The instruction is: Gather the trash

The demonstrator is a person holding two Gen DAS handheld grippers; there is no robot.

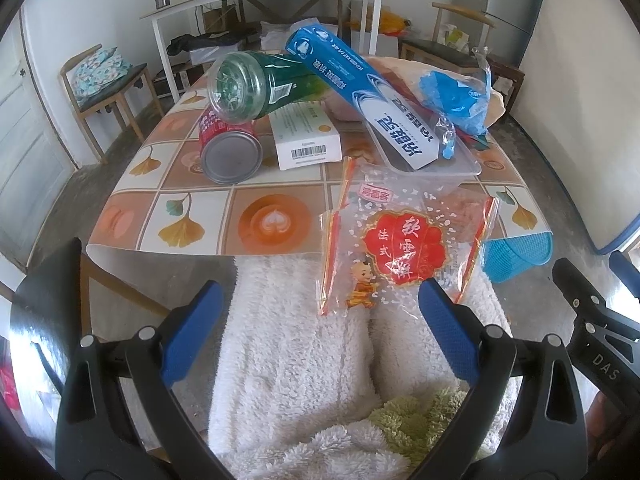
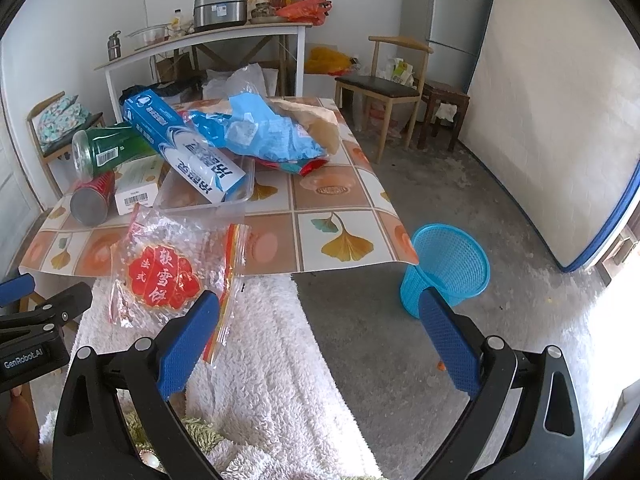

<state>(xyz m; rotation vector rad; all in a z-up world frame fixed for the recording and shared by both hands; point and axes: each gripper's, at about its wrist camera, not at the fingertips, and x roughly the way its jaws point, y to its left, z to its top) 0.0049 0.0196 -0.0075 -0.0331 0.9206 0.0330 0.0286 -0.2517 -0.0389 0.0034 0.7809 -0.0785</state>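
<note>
Trash lies on a tiled table (image 1: 200, 196) (image 2: 340, 200): a clear snack bag with a red label (image 1: 404, 240) (image 2: 168, 272) hanging over the near edge, a red can (image 1: 228, 148) (image 2: 92, 196), a green bottle (image 1: 256, 84) (image 2: 104, 152), a white box (image 1: 308, 136) (image 2: 138, 190), a blue toothpaste box (image 1: 360, 92) (image 2: 184, 148) in a clear tray (image 1: 460, 160) (image 2: 236, 196), and a blue plastic bag (image 1: 456, 96) (image 2: 260, 132). A blue mesh bin (image 2: 448, 268) (image 1: 516, 256) stands on the floor to the right. My left gripper (image 1: 320, 320) and right gripper (image 2: 320, 328) are open and empty, short of the table.
White fluffy fabric (image 1: 300, 340) (image 2: 272, 340) lies under both grippers. Wooden chairs (image 1: 104, 84) (image 2: 384, 84) flank the table. A white side table (image 2: 200, 40) with pots stands behind. A mattress (image 2: 560, 120) leans on the right wall.
</note>
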